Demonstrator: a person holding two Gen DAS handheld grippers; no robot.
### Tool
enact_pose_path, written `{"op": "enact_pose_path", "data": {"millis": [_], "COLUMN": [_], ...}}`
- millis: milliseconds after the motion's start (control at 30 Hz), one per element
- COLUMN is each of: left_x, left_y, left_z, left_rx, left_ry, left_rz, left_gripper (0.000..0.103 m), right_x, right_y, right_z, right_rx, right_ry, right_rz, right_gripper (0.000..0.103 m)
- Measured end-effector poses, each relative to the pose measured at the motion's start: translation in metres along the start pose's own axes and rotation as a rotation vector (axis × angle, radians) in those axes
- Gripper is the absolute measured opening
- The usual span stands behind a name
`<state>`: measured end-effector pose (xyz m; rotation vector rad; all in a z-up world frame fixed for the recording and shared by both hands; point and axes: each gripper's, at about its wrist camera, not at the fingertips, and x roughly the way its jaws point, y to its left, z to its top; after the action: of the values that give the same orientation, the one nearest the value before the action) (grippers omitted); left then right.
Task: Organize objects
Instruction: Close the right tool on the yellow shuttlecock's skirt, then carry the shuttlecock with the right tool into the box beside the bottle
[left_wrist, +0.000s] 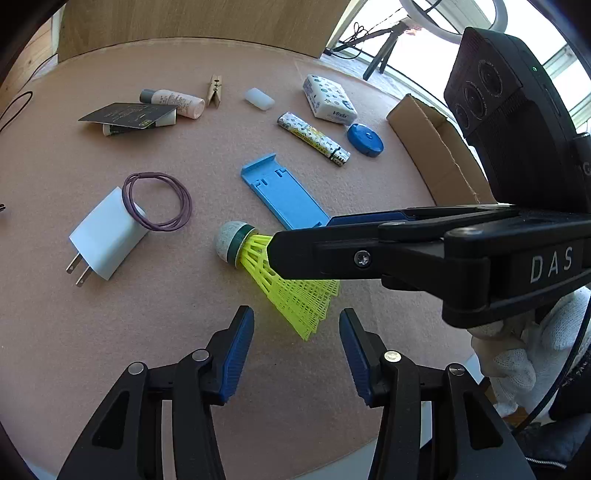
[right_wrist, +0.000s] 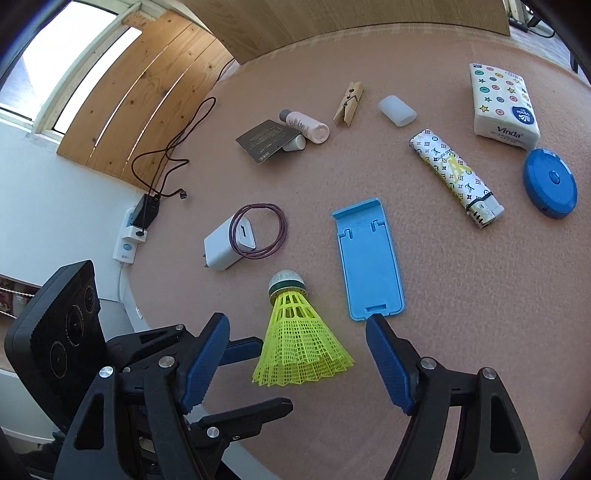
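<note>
Yellow mesh-skirted shuttlecock (right_wrist: 295, 339) (grey cork tip, green band) lying sideways.

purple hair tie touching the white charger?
Touching. The right wrist view shows the purple hair tie draped over the top end of the white charger; the left wrist view shows the same overlap at the charger's corner.

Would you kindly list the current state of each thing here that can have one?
shuttlecock: lying on its side, not gripped
left gripper: jaws open, empty
right gripper: jaws open around the skirt
phone stand: folded flat
clothespin: shut
charger: unplugged
hair ties: draped over charger
cardboard box: open
</note>
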<state>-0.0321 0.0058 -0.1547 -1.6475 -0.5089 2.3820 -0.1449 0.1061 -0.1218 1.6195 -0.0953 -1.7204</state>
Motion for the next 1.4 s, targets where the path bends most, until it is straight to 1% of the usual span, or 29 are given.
{"op": "enact_pose_path", "data": {"millis": [33,100,133,167,233,300,467,633,800,1133,1400], "left_x": [0.002,0.005,0.007,0.008,0.010,0.011,0.006,0.001,0.003,0.023,0.040], "left_y": [0.000,0.002,0.002,0.002,0.004,0.004,-0.002,-0.016,-0.043,-0.114,-0.180], "left_z": [0.001,0.003,0.004,0.005,0.008,0.009,0.014,0.022,0.037,0.073,0.096], "left_rx": [-0.001,-0.011,-0.014,-0.016,-0.027,-0.039,-0.032,0.002,0.067,0.204,0.297], "left_ry": [-0.001,-0.003,-0.006,-0.006,-0.009,-0.015,-0.035,-0.045,-0.048,-0.045,-0.042], "left_rz": [0.002,-0.001,-0.004,-0.006,-0.019,-0.032,-0.038,-0.042,-0.061,-0.131,-0.194], "left_gripper": [0.052,0.052,0.052,0.052,0.052,0.052,0.051,0.051,0.051,0.051,0.051], "right_x": [0.003,0.009,0.012,0.015,0.018,0.021,0.016,-0.002,-0.031,-0.097,-0.150], "right_y": [-0.001,-0.003,-0.004,-0.006,-0.008,-0.008,-0.008,-0.006,-0.015,-0.061,-0.100], "right_z": [0.000,0.000,0.000,0.000,-0.001,-0.003,-0.009,-0.011,-0.015,-0.026,-0.042], "right_rx": [0.000,0.003,0.011,0.019,0.032,0.039,0.048,0.037,0.051,0.145,0.224], "right_ry": [0.010,0.024,0.031,0.040,0.054,0.066,0.060,0.014,-0.049,-0.181,-0.281], "right_rz": [-0.001,-0.003,0.001,0.014,0.045,0.067,0.092,0.076,0.046,-0.014,-0.063], "right_gripper": [0.063,0.062,0.058,0.056,0.049,0.045,0.042,0.040,0.039,0.039,0.039]}}
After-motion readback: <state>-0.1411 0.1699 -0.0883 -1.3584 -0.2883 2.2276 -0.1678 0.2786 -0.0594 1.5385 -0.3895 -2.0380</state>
